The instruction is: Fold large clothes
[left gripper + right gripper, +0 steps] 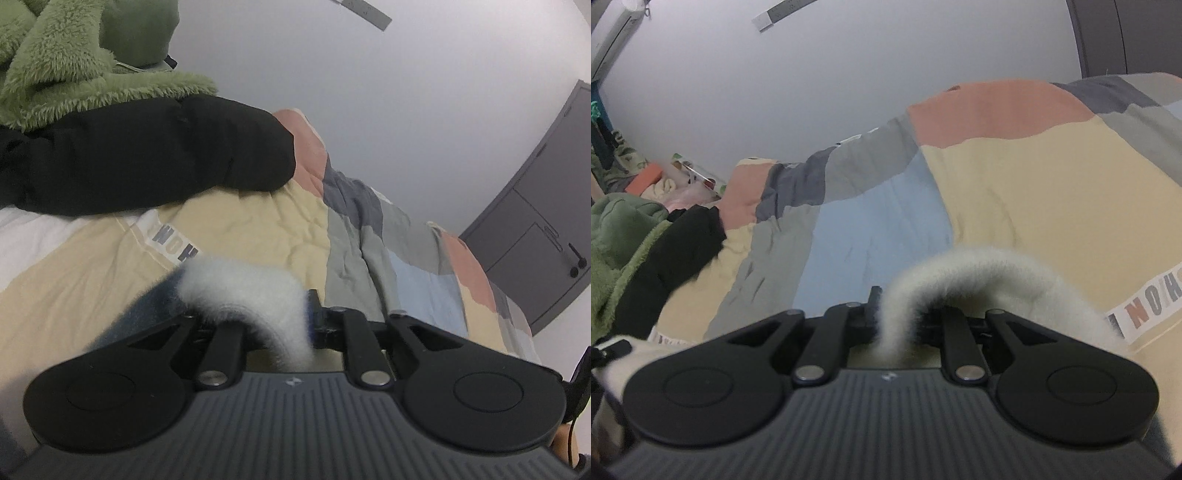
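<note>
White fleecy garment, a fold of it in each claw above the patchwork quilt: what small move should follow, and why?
Probably let go fully and draw both claws back. The white fleecy garment sits low over the patchwork quilt, arching through the left claw and the right claw, so the fold looks laid down. How firmly the left claw grips is hard to tell.

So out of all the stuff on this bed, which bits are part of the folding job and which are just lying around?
Part of the job:
- white fluffy garment, caught in both grippers
- left gripper
- right gripper

Just lying about, or possibly waiting their turn:
- green fleece garment
- black garment
- patchwork quilt underneath
- grey cabinet
- air conditioner
</note>
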### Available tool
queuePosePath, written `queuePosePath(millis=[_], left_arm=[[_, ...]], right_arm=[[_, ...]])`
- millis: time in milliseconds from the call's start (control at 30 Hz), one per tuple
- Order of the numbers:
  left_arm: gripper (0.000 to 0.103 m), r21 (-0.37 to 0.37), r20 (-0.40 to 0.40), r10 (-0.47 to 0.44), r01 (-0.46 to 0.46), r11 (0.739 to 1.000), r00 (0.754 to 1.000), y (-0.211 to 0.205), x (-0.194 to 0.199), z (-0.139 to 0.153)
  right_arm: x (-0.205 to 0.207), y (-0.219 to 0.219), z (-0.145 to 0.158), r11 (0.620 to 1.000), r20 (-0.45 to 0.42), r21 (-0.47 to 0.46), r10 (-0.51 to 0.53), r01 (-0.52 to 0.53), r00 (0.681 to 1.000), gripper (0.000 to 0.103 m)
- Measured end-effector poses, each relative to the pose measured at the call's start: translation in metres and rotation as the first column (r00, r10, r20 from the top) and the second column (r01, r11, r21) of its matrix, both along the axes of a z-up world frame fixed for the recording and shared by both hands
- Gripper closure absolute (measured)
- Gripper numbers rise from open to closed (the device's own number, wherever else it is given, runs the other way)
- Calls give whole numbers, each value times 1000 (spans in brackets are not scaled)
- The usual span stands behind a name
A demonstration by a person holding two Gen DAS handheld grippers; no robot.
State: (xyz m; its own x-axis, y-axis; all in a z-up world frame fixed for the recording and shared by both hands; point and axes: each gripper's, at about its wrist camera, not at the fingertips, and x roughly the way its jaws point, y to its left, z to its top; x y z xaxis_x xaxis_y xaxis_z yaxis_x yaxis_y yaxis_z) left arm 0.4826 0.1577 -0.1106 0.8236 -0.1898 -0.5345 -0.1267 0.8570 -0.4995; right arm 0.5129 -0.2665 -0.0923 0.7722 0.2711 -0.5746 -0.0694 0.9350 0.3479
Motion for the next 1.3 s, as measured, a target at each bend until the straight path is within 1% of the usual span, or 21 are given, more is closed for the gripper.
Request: queuePosePath(millis=[33, 67, 100, 133, 167, 267, 400, 533, 667, 733, 767, 833, 933, 1033, 1100, 1167, 1233, 1300], left_arm=[[53, -4, -5, -8, 8, 1000, 1000, -4, -13, 13], [37, -12, -6, -17, 17, 1000, 1000, -5, -17, 16], [37, -10, -2, -14, 14, 1000, 1000, -6, -24, 21], [36, 0, 8, -11, 11, 1000, 1000, -8, -34, 29], [36, 13, 13, -10, 10, 1000, 1000, -9, -44, 35], [36, 36, 21, -8, 7, 999, 1000, -15, -78, 53], [36, 77, 26, -13, 11, 997, 1000, -26, -125, 73], [36, 92, 54, -20, 15, 996, 998, -38, -172, 91], [36, 133, 95, -42, 29, 991, 995, -53, -223, 112], [36, 149, 122, -50, 31, 988, 991, -61, -249, 118], [36, 150, 134, -48, 28, 988, 990, -65, -260, 118], [36, 169, 126, -65, 43, 985, 990, -76, -279, 114], [36, 226, 134, -95, 63, 972, 986, -92, -306, 110], [36, 288, 156, -117, 68, 955, 981, -107, -333, 103], [36, 305, 148, -112, 63, 950, 983, -115, -351, 95], [36, 302, 145, -136, 86, 949, 980, -119, -364, 87], [36, 304, 111, -141, 101, 947, 984, -122, -369, 79], [36, 305, 94, -141, 106, 946, 986, -122, -369, 74]], right_arm=[[-3, 1, 3, 1000, 4, -2, 0, 0, 1000, 83], [-4, 0, 3, 1000, 7, -2, -1, 1, 1000, 77], [-6, 0, 5, 1000, 7, 2, -4, 4, 1000, 73], [-13, 1, 9, 1000, 8, 9, -1, 1, 1000, 62], [-18, 2, 14, 1000, 11, 17, 7, -7, 1000, 57], [-44, 3, 29, 998, 33, 33, 47, -49, 998, 57], [-81, 7, 50, 995, 58, 11, 95, -96, 994, 57], [-134, 16, 74, 988, 103, -25, 152, -150, 983, 57], [-189, 27, 93, 982, 148, -34, 190, -186, 971, 57], [-217, 30, 101, 980, 166, -39, 201, -197, 966, 57], [-229, 32, 103, 978, 175, -45, 207, -202, 963, 57], [-254, 35, 105, 977, 198, -67, 213, -204, 957, 57], [-288, 36, 101, 976, 225, -88, 216, -201, 950, 57], [-316, 32, 89, 976, 240, -70, 218, -207, 946, 57], [-328, 32, 81, 972, 236, -71, 233, -222, 943, 58], [-336, 34, 74, 971, 233, -86, 238, -223, 943, 57], [-338, 35, 69, 968, 209, -82, 248, -236, 946, 57], [-338, 38, 65, 967, 198, -89, 250, -237, 948, 57]])
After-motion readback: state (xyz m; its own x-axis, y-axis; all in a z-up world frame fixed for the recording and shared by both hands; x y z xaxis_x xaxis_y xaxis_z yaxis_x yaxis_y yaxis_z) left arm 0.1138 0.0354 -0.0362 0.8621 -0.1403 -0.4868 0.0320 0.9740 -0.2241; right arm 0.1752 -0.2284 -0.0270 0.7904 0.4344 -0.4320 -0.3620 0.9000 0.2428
